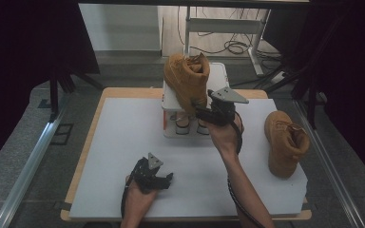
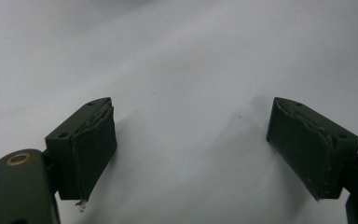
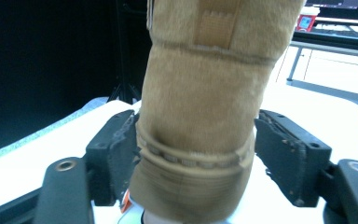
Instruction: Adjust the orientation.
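Observation:
A tan suede boot (image 1: 186, 78) is held heel-down and tilted over a white shoe rack (image 1: 170, 101) at the back of the table. My right gripper (image 1: 200, 113) is shut on its heel. In the right gripper view both jaws press the sides of the boot (image 3: 200, 116) just above the sole, with the right gripper (image 3: 196, 158) around it. A second tan boot (image 1: 285, 142) lies at the right of the white table top (image 1: 123, 142). My left gripper (image 1: 164, 179) rests low near the front edge, open and with nothing in it, and in its own view the left gripper (image 2: 191, 140) faces bare white surface.
A pair of pale shoes (image 1: 190, 124) sits on the rack's lower shelf. Dark curtains flank the table on both sides. Behind the table stand a metal desk frame and cables (image 1: 235, 46) on the floor.

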A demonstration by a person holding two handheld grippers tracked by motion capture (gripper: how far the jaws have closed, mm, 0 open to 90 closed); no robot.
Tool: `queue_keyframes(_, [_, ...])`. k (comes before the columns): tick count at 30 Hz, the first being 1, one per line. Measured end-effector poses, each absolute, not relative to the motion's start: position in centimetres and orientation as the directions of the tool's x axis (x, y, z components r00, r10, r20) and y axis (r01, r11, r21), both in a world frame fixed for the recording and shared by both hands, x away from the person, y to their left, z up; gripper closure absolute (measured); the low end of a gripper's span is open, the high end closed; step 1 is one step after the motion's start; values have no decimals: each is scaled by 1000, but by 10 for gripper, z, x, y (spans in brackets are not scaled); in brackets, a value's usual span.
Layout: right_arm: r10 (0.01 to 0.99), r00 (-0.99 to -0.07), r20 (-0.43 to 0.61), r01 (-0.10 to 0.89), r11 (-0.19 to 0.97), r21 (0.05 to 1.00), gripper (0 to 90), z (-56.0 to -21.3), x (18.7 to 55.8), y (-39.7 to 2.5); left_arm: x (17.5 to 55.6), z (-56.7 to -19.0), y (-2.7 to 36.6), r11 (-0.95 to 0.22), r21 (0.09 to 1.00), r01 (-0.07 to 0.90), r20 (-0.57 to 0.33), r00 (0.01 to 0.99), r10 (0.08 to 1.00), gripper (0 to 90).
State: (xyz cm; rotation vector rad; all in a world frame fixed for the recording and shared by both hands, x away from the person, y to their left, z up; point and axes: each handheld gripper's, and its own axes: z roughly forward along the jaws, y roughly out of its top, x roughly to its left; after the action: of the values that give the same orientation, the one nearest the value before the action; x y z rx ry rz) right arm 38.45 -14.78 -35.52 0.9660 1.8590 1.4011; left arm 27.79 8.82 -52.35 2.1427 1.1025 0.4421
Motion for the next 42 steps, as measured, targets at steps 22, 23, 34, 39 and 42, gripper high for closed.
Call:
queue_keyframes(22, [798, -602, -35, 245, 226, 943, 876, -379, 371, -167, 278, -524, 88, -406, 705, 581, -9, 581, 814, 155])
queue_keyframes(23, [799, -600, -35, 245, 225, 943, 883, -380, 372, -166, 278, -524, 88, -407, 705, 581, -9, 581, 814, 155])
queue_keyframes(34, [778, -620, -101, 177, 264, 948, 893, -384, 374, -167, 278, -524, 88, -406, 705, 581, -10, 581, 814, 155])
queue_keyframes(39, [779, -624, -67, 202, 243, 949, 899, -383, 376, -161, 278, -524, 88, -405, 707, 580, -9, 580, 814, 155])
queue_keyframes(42, [776, -627, -61, 206, 241, 949, 899, -383, 377, -157, 278, -524, 88, -411, 703, 580, -6, 583, 812, 156])
